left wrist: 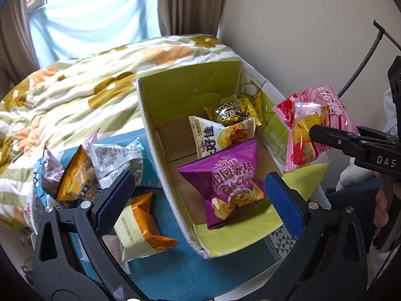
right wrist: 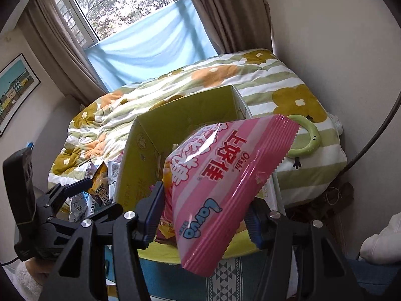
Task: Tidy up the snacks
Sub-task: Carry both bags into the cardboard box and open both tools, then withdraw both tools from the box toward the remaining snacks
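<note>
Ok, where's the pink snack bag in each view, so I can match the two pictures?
Left wrist view: the pink snack bag hangs at the right edge, pinched by the right hand-held gripper, above the box's right side.
Right wrist view: the bag fills the centre, clamped between the fingers and partly hiding the box.
Shared landmark: the green-lined cardboard box, with the floral quilt behind it.

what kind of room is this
Most likely a bedroom in a home: a flowered quilt lies rumpled on what looks like a bed, brown curtains hang by a window, and a framed picture is on the wall.
</note>
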